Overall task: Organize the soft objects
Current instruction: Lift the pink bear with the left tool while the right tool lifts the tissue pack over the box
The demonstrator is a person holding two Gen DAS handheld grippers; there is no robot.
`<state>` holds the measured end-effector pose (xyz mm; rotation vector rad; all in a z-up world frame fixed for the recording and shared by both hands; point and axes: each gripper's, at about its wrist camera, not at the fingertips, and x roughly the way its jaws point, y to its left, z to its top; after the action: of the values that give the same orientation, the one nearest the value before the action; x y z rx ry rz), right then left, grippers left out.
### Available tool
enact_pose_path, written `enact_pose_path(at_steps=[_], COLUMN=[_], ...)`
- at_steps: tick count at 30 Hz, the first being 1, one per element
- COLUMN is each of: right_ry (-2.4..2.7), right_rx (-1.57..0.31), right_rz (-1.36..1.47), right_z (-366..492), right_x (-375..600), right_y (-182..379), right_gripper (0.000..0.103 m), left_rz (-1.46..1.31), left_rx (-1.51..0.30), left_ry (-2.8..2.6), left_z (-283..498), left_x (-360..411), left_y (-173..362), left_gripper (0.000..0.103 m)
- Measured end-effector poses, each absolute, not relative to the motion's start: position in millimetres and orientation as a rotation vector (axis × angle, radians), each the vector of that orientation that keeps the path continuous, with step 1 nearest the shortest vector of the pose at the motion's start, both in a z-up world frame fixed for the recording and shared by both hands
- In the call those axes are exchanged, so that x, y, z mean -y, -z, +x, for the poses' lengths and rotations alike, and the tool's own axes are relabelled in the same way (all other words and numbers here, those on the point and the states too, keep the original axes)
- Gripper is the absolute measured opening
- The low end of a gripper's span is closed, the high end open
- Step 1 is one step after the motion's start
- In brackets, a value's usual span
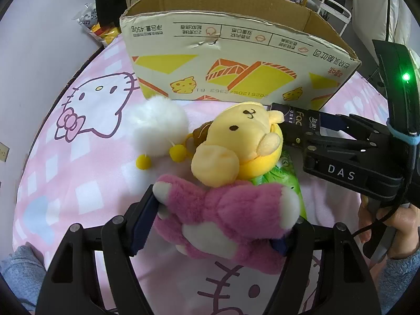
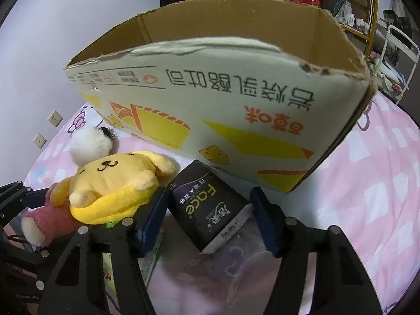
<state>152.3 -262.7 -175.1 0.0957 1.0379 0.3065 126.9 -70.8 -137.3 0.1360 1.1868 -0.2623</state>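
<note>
A pink and white plush (image 1: pixel 225 215) lies on the bed between the fingers of my left gripper (image 1: pixel 215 223), which is shut on it. A yellow dog plush (image 1: pixel 236 141) lies just beyond it, also seen in the right wrist view (image 2: pixel 115 181). A white pompom toy (image 1: pixel 157 128) with yellow balls lies to the left. My right gripper (image 2: pixel 210 215) is open around a black tissue pack (image 2: pixel 210 207), its pads apart from the sides. An open cardboard box (image 1: pixel 236 60) stands behind.
The bed has a pink Hello Kitty sheet (image 1: pixel 86 144). A green packet (image 1: pixel 286 173) lies under the yellow plush. A clear plastic bag (image 2: pixel 236 265) lies below the tissue pack. Shelves and clutter stand behind the box. A wall is on the left.
</note>
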Motion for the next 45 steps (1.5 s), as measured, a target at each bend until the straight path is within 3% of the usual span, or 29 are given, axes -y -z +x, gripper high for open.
enact_pose_path(at_steps=[4,16,26,45], right_ry=[-0.312,-0.364,-0.344,-0.192], right_rx=[-1.047,-1.067,-1.075,-0.857], right_rz=[0.098,-0.071,-0.018,0.008], right_z=[150,135,133,78], right_x=[261,239,254,287], right_y=[174,175,172,90], right_gripper=[0.061,0.063,0.058,0.058], left_rz=[0.117,0.099,0.111,0.128], left_rx=[-1.188,-1.16,-1.125,-0.767], left_ry=[0.252,0.236,0.222,0.273], left_z=[128,125,124,88], left_x=[66,60,54,55], left_y=[137,127,121,51], left_gripper=[0.073,0.073,0.072,0.072])
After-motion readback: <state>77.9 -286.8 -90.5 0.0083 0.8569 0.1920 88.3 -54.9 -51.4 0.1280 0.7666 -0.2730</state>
